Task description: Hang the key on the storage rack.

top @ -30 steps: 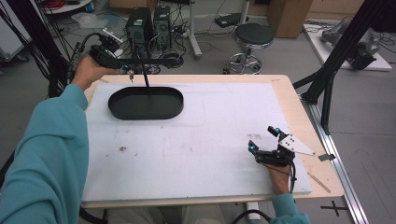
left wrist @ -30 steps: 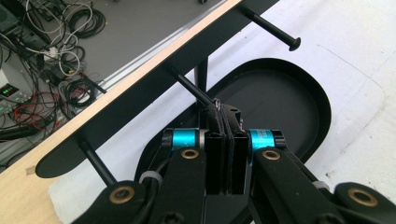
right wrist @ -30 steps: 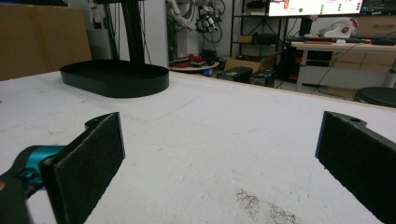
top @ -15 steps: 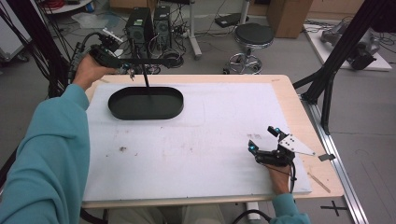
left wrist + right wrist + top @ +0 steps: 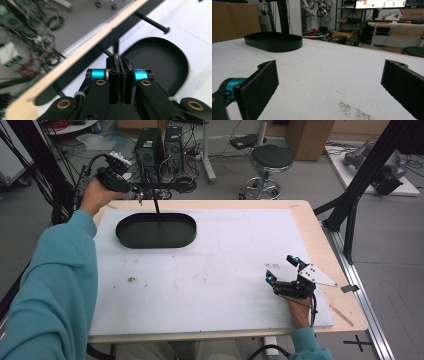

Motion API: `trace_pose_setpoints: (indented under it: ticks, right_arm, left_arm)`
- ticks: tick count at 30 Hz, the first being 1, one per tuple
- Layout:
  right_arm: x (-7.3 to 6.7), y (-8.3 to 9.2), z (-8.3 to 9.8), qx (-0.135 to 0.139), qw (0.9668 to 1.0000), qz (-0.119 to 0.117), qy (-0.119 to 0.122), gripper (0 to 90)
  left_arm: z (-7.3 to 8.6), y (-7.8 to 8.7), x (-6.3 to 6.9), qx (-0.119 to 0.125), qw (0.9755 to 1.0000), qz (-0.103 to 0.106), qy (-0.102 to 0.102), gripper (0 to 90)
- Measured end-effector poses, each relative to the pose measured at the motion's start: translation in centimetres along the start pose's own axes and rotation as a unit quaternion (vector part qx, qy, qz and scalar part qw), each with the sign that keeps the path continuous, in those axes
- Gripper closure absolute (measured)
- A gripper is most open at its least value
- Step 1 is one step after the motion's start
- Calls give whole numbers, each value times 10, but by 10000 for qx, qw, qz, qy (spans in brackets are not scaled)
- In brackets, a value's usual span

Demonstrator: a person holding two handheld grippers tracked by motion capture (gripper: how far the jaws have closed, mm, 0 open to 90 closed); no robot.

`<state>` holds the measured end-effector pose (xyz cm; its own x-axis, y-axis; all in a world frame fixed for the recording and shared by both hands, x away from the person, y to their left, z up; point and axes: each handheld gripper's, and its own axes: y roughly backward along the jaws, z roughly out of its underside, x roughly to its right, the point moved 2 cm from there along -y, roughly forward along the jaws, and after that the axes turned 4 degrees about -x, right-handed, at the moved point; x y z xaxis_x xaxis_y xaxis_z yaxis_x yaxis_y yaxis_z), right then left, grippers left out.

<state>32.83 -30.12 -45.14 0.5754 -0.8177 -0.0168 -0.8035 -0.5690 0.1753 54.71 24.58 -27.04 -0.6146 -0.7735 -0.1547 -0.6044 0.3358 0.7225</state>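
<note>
A black oval tray [image 5: 130,237] lies at the far left of the white table top; the left gripper view has it [image 5: 160,65] below the jaws, and the right gripper view [image 5: 274,42] far off. Above its far rim my left gripper [image 5: 135,190] is shut on one end of a thin black T-shaped rod [image 5: 165,185], whose stem [image 5: 156,207] points down into the tray. The closed jaws [image 5: 119,58] pinch that bar, and its knobbed far end [image 5: 165,30] sticks out beyond. My right gripper [image 5: 281,269] rests on the table at the front right, open, with nothing between its pads [image 5: 262,82].
A white mat [image 5: 225,270] covers the wooden table [image 5: 320,245]. Past the far edge stand two computer towers [image 5: 160,145] and a round stool [image 5: 270,157]. A black frame post [image 5: 360,185] rises at the right. A small dirt smudge [image 5: 131,280] marks the mat.
</note>
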Motion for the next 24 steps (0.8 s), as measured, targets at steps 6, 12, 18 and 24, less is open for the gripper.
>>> trace_pose_setpoints:
  ticks: [6,12,18,24]
  right_arm:
    - [0,0,0,-3,10000,-2,6,4]
    - [0,0,0,-7,10000,-7,-16,5]
    - [1,0,0,-8,10000,-4,-31,5]
    - [1,0,0,0,10000,-23,5,5]
  left_arm:
    - [6,9,-6,803,9962,-304,-109,434]
    - [16,28,1,1490,9887,-35,125,58]
    - [46,61,20,2229,9745,265,39,17]
    - [98,80,55,2914,9552,522,40,17]
